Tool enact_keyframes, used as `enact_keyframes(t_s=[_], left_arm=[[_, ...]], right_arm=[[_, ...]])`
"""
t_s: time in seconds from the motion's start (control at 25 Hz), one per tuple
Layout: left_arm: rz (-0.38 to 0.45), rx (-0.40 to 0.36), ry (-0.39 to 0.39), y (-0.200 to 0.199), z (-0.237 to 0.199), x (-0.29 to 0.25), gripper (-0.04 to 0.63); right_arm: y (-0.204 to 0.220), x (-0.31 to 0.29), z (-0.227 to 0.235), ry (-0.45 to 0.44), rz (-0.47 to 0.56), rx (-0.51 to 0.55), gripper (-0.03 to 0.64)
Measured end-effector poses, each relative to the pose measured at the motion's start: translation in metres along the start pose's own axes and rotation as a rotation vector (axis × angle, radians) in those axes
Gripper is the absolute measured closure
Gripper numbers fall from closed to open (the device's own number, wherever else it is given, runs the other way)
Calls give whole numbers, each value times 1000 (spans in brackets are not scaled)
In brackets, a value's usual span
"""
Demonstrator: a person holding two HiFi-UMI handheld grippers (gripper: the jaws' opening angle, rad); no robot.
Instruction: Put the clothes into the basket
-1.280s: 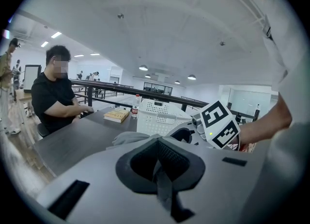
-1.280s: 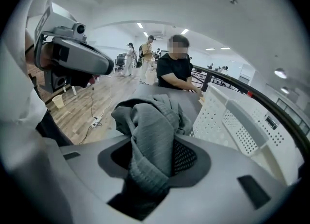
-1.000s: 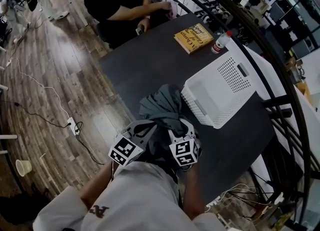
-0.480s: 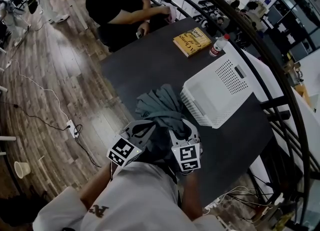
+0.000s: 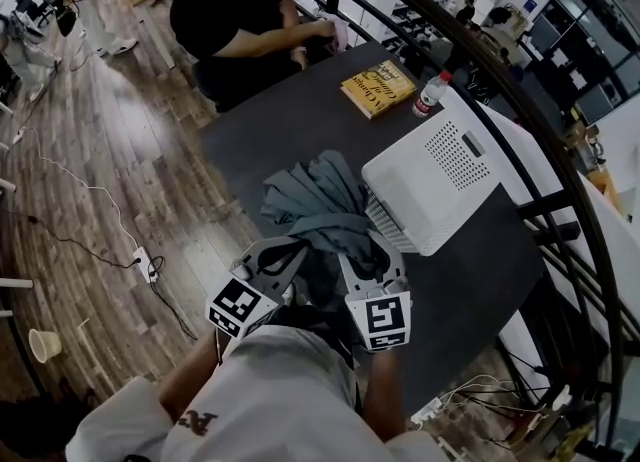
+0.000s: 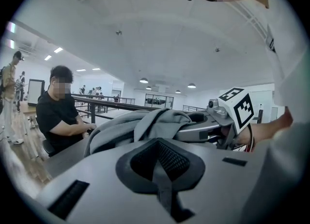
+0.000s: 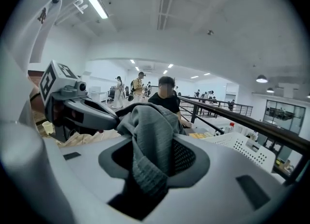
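In the head view, a dark table fills the middle of the frame, with a white basket at centre right and a book and bottle beyond it towards the top. A grey garment is bunched just left of the basket and touches its near corner. The left gripper and right gripper meet it from the lower edge of the frame. In the left gripper view, the jaws are drawn together with the garment heaped right at their tip, so they appear to pinch a fold. The right gripper view is plainer: its jaws are clamped on a thick fold of the garment that runs down through the gap, and the basket shows at lower right. The step in hand looks like carrying the garment, held from both sides, towards the basket. The next move would call for lifting it clear of the rim, bringing it over the basket's opening, and parting both jaws together so that no edge trails outside.
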State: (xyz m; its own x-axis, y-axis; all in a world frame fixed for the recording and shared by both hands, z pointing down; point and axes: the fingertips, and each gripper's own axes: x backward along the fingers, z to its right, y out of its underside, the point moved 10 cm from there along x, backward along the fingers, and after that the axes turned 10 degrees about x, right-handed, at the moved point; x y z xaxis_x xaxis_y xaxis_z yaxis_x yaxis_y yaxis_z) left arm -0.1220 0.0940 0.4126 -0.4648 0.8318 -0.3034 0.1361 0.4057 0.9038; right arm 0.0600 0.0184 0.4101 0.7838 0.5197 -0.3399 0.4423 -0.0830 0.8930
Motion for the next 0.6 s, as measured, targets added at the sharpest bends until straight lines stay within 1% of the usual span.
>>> enact_keyframes(t_s=[0.2, 0.36, 0.6], left_arm=[[55, -10, -4, -21, 12, 1, 603], [79, -25, -8, -37, 24, 1, 603], [119, -69, 3, -59, 45, -4, 603]], right_arm=[[-16, 13, 10, 26, 66, 10, 442], [-31, 26, 20, 52, 100, 2, 442], [-45, 45, 38, 103, 171, 6, 442]])
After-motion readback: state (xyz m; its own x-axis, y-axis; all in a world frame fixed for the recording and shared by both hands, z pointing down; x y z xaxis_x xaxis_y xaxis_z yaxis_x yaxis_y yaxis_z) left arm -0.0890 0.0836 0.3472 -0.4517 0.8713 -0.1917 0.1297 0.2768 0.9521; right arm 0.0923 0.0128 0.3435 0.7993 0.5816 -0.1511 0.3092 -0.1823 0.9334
